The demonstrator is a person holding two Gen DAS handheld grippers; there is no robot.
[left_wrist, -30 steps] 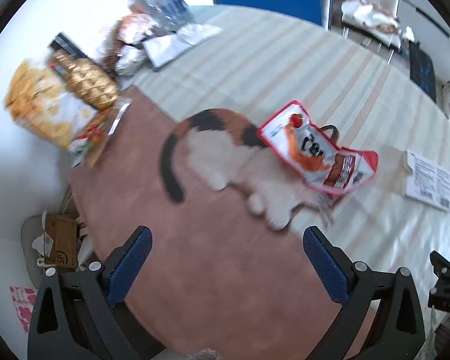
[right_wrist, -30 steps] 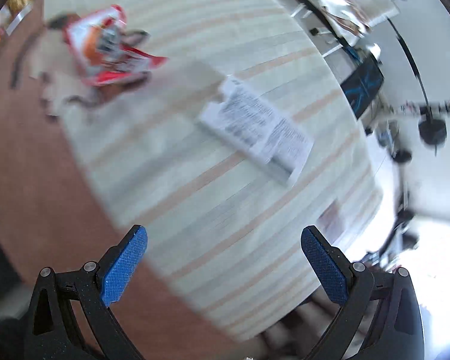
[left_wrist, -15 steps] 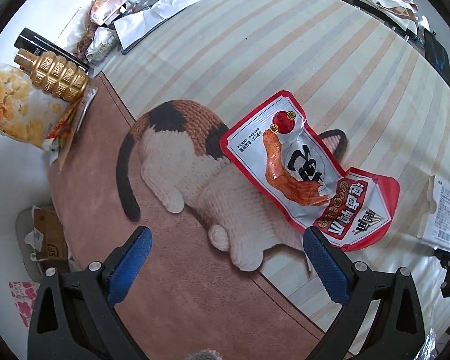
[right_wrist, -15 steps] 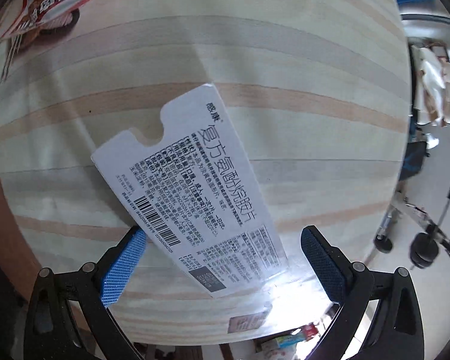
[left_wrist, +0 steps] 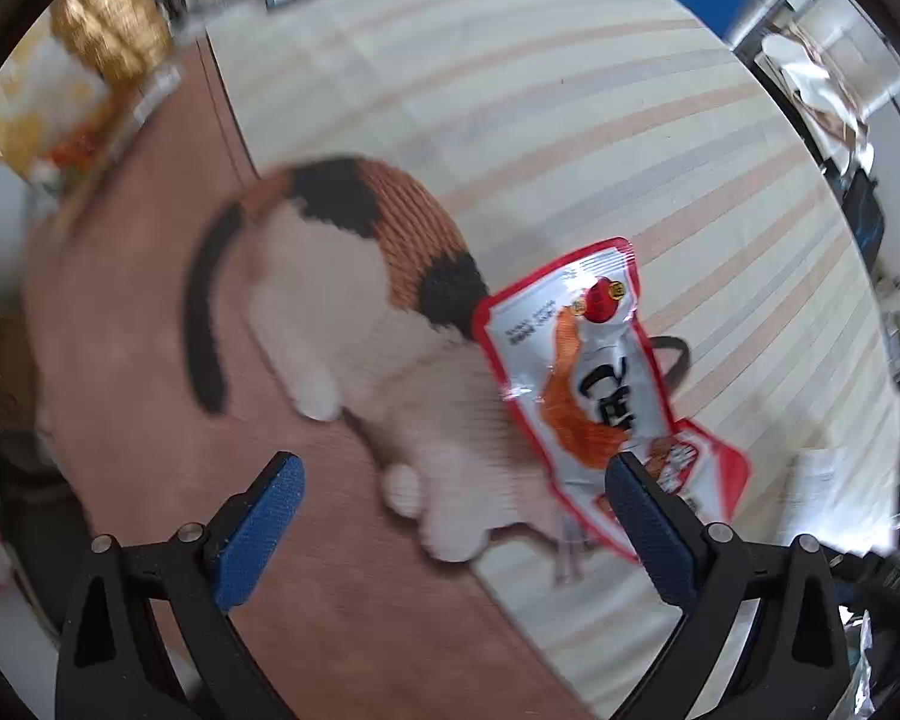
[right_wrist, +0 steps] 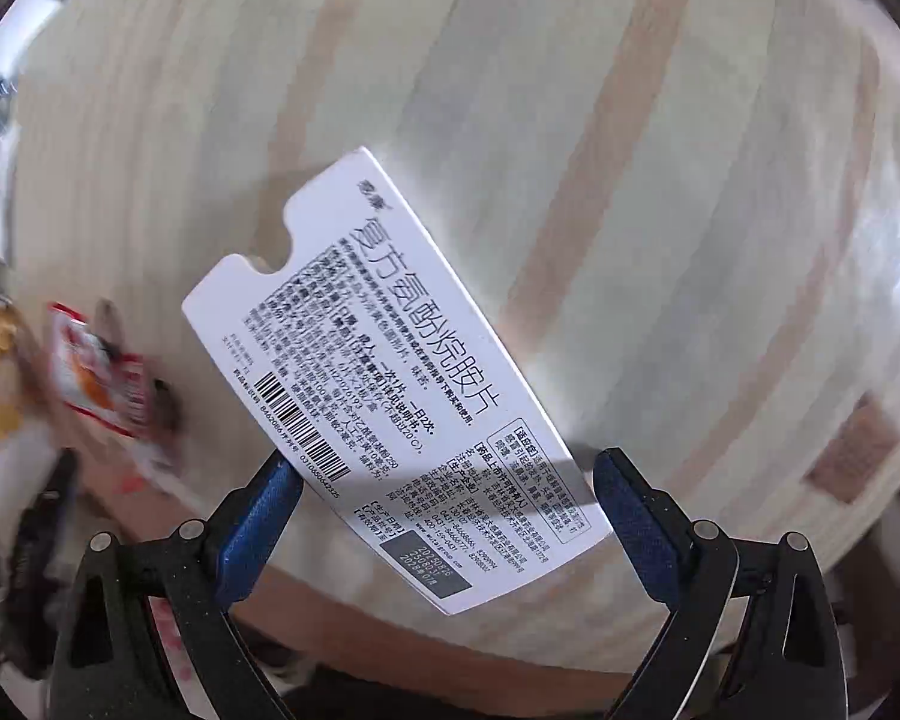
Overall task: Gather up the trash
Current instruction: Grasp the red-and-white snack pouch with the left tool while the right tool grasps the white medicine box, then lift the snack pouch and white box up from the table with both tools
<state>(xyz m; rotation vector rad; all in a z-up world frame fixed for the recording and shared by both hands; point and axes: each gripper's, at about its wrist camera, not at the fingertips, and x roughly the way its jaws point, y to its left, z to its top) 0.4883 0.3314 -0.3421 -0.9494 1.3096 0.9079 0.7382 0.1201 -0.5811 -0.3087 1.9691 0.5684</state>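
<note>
My right gripper (right_wrist: 447, 507), jaws wide, straddles the white medicine box (right_wrist: 390, 384) — its long axis slanting up-left across the gap.

Left tongs (left_wrist: 453, 480) spread wide, blue pads (left_wrist: 258, 531) apart, nothing gripped, angled down at worktop, right tongs (right_wrist: 447, 477) likewise spread wide, blue pads (right_wrist: 630, 525) apart, nothing gripped, angled down

left view blurred; gold bottle (left_wrist: 111, 39) smeared, red wrapper (left_wrist: 600, 384) corner behind finger (left_wrist: 648, 531)
</note>
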